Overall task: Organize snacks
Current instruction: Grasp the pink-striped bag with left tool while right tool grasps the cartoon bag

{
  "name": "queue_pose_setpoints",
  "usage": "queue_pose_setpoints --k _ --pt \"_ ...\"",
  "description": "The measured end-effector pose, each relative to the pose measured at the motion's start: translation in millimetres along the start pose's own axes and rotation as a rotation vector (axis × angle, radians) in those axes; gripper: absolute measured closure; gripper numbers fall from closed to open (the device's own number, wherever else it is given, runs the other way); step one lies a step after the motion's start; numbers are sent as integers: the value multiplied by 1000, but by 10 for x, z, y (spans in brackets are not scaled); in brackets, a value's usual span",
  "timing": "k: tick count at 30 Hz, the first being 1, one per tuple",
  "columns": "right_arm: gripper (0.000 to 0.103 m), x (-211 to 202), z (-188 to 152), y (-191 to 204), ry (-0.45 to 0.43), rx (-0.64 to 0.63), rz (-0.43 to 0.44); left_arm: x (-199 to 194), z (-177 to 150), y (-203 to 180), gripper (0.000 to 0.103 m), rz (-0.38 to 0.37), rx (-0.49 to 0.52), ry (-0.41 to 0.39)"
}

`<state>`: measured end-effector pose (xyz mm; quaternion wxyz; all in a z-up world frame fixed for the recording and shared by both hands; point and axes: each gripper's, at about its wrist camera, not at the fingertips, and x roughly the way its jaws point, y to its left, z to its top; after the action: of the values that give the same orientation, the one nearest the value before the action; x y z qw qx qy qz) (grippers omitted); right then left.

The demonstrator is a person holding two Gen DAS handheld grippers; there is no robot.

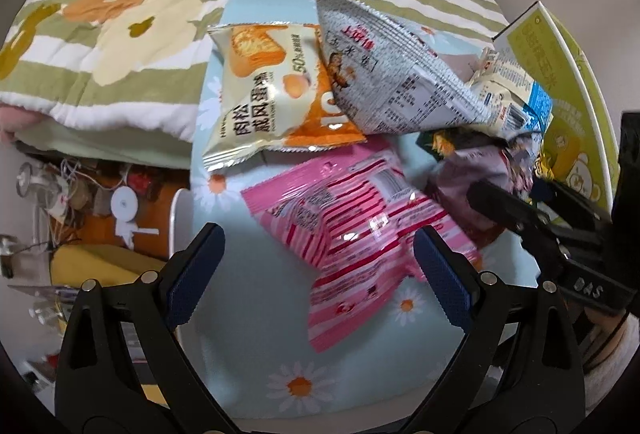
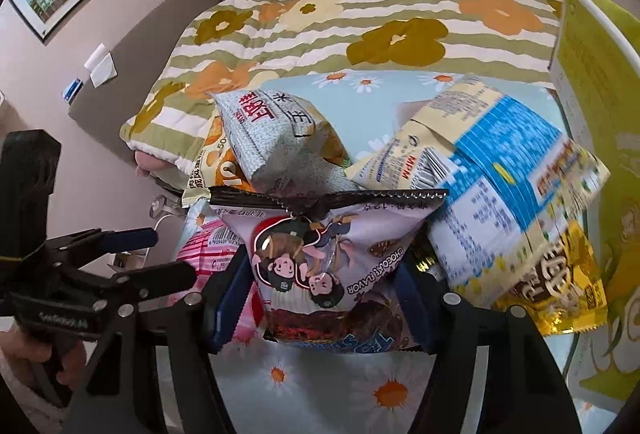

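The snacks lie in a loose heap on a daisy-print cloth (image 2: 320,386) over what looks like a small surface beside the bed, and the lilac chocolate-flavour packet (image 2: 320,266) serves as landmark. The right claw (image 2: 320,298) has that packet between its blue pads (image 2: 228,298), one at each side edge; the pads seem to press on the foil, though the blur at the right edge leaves this a little uncertain. Taking it by its narrow sides probably lets it lift free without dragging its neighbours.

Behind the lilac packet leans a grey rice-cracker bag (image 2: 276,142), propped on the pile rather than flat. To its right lies a blue-and-cream pouch (image 2: 492,174) over a yellow packet (image 2: 560,286), and beyond those stands an open green carton (image 2: 592,82), likely the place the snacks are meant for.

To the left of the lilac packet lies the pink striped bag (image 1: 360,234). The left claw (image 1: 316,274) hangs over it with jaws wide apart, holding nothing, probably waiting for its turn. The cream cake packet (image 1: 256,94) lies beyond the pink one
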<state>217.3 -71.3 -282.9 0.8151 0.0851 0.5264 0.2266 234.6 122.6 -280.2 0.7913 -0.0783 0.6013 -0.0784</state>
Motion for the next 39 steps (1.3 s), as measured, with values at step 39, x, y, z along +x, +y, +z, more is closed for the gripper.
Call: queue_pose_setpoints --k 39 --pt "40 -199 -78 -160 6 13 28 525 -130 -164 22 -3 -77 126"
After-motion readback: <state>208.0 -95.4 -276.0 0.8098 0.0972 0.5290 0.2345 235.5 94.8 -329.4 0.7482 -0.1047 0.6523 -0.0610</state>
